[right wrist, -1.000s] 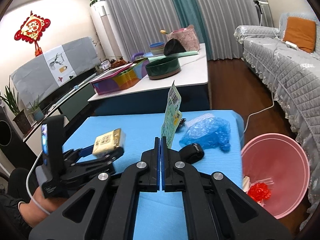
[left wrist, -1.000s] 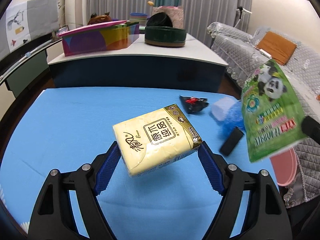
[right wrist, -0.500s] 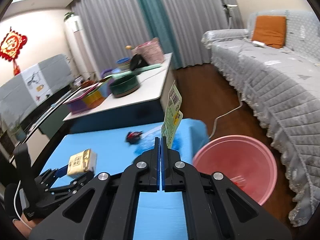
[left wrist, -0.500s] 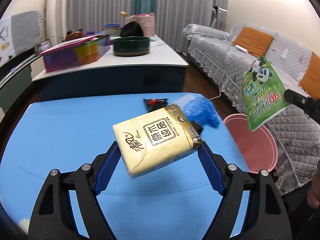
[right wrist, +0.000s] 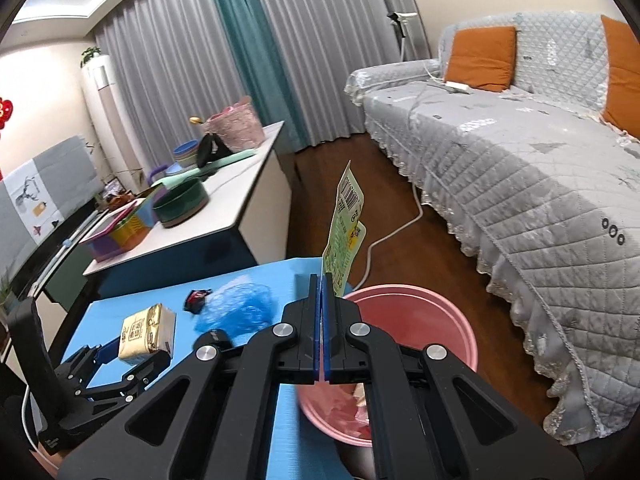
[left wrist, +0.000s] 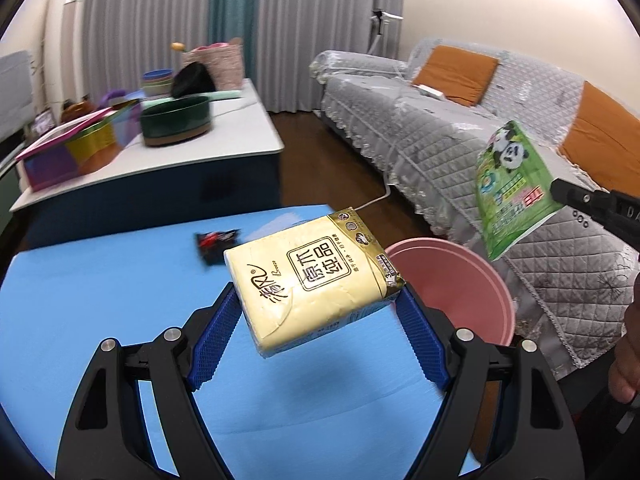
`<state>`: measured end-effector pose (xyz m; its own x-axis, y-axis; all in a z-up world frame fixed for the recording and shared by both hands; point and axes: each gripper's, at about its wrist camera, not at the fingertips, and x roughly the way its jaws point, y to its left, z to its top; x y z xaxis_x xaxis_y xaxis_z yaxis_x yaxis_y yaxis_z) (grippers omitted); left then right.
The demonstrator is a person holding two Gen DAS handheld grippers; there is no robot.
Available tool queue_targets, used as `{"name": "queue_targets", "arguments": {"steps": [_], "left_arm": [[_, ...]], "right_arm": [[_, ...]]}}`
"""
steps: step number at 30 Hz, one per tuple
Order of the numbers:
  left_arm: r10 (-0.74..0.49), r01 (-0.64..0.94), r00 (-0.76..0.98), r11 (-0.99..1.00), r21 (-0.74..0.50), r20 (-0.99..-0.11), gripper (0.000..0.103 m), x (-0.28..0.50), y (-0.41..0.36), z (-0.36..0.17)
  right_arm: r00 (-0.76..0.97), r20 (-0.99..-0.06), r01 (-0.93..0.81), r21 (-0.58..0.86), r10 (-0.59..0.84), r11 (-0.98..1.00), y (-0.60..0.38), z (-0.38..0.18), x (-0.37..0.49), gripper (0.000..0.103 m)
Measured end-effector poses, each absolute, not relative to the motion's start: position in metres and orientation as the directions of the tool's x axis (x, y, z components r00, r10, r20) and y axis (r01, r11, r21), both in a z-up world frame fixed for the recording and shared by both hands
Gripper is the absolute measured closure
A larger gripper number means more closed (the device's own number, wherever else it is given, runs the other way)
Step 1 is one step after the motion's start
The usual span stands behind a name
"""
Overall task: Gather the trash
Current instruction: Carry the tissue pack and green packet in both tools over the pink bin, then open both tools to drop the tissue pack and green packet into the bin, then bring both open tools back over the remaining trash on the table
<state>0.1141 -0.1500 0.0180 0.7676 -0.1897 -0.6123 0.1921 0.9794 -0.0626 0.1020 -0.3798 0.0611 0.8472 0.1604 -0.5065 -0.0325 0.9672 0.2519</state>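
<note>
Your left claw [left wrist: 320,312] grips the yellow tissue pack [left wrist: 316,276] at frame centre, above the blue table [left wrist: 100,300]. Your right claw [right wrist: 322,300] pinches the green wrapper [right wrist: 344,236] upright over the pink bin [right wrist: 420,308], centre frame.

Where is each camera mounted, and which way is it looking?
Left wrist: on the left gripper, looking along its fingers past the held yellow tissue pack toward the pink bin; a hand shows at right.
Right wrist: on the right gripper, pinching a green wrapper above that bin.
Both show the bin, blue table, tissue pack and wrapper.
</note>
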Motion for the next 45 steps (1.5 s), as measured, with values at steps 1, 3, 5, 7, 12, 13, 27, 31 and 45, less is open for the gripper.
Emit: {"name": "queue_targets", "arguments": {"steps": [1,3,5,7,12,13,27,31,45], "left_arm": [[-0.2,0.205,0.766,0.977,-0.062,-0.611,0.027,0.116,-0.157,0.018],[-0.224,0.235,0.761,0.97,-0.062,-0.608,0.027,0.122,-0.171,0.017],[-0.25,0.269,0.754,0.961,-0.062,-0.607,0.027,0.128,-0.186,0.015],[-0.268,0.293,0.748,0.954,-0.061,-0.607,0.027,0.134,-0.198,0.013],[-0.309,0.345,0.723,0.936,-0.065,-0.618,0.027,0.15,-0.226,0.001],[-0.315,0.353,0.718,0.933,-0.066,-0.621,0.027,0.153,-0.23,-0.002],[-0.327,0.389,0.668,0.919,-0.061,-0.669,0.027,0.18,-0.263,-0.036],[-0.325,0.397,0.645,0.916,-0.061,-0.691,0.025,0.186,-0.27,-0.041],[-0.301,0.348,0.673,0.935,-0.07,-0.676,0.022,0.176,-0.238,-0.023]], "right_arm": [[0.846,-0.509,-0.028,0.251,0.157,0.968,-0.382,0.06,0.103,0.102],[0.843,-0.518,-0.016,0.246,0.145,0.969,-0.388,0.056,0.105,0.102],[0.839,-0.528,0.0,0.241,0.131,0.971,-0.396,0.05,0.108,0.102],[0.834,-0.538,0.017,0.244,0.121,0.97,-0.405,0.045,0.111,0.102],[0.821,-0.562,0.054,0.256,0.103,0.965,-0.422,0.032,0.118,0.102],[0.817,-0.568,0.058,0.26,0.103,0.964,-0.425,0.028,0.121,0.102],[0.785,-0.609,0.074,0.27,0.111,0.96,-0.432,0.004,0.145,0.102],[0.777,-0.624,0.126,0.28,0.081,0.952,-0.44,0.0,0.147,0.097],[0.795,-0.6,0.161,0.356,0.093,0.921,-0.445,0.008,0.14,0.057]]}}
